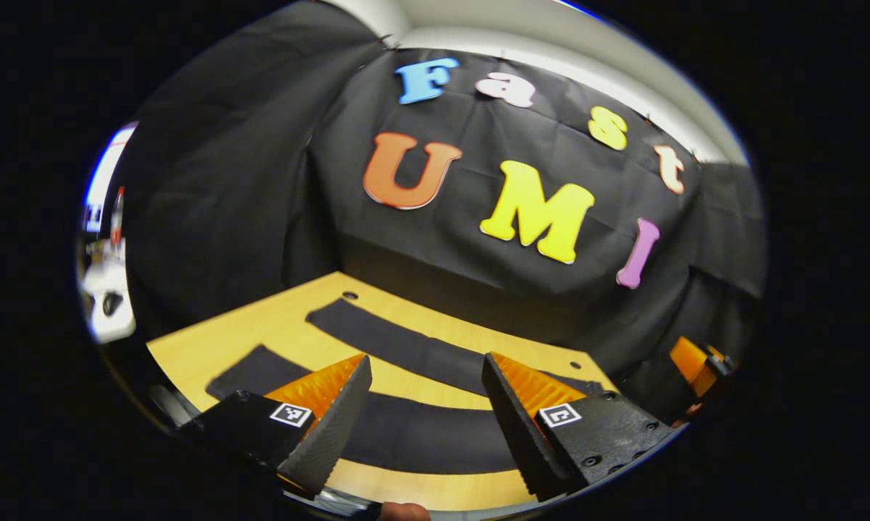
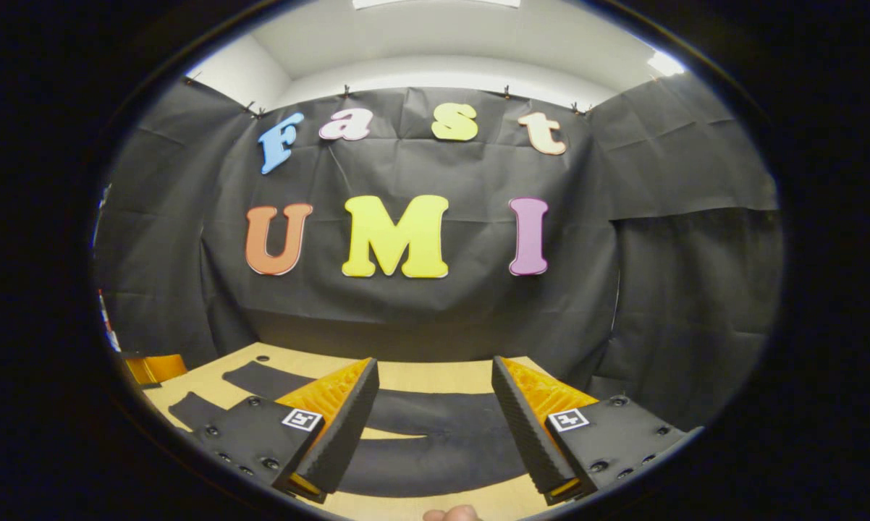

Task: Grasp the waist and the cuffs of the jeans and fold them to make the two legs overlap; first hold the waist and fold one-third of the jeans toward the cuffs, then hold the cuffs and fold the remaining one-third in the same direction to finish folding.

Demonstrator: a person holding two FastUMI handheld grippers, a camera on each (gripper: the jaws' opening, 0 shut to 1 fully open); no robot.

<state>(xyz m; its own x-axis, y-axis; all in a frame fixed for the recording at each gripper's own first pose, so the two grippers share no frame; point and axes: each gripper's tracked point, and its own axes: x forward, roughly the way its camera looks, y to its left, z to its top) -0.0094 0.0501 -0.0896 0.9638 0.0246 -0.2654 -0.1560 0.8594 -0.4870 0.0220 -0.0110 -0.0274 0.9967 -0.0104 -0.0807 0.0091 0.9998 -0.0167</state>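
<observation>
— Both pairs of jaws are held wide apart with nothing between them: the left gripper [image 1: 425,405] in the left gripper view, the right gripper [image 2: 435,409] in the right gripper view. How much of the fold can be judged done?

— None, it would seem. The dark, flat-laid jeans [image 1: 406,347] are spread on the pale wooden table [image 1: 210,347], the two legs well apart with bare wood between them, one nearer and one farther. In the right gripper view the jeans [image 2: 449,434] are seen just beyond the fingertips, the legs joining toward the right. No overlap of the legs is seen, and no thirds are folded; every step is judged still to be done.

— Is any writing to be read on the garment or the tools?

— No label or brand can be made out on the jeans. Small square coded markers [image 1: 291,414] are fixed to the fingers, but no words are carried by them.
</observation>
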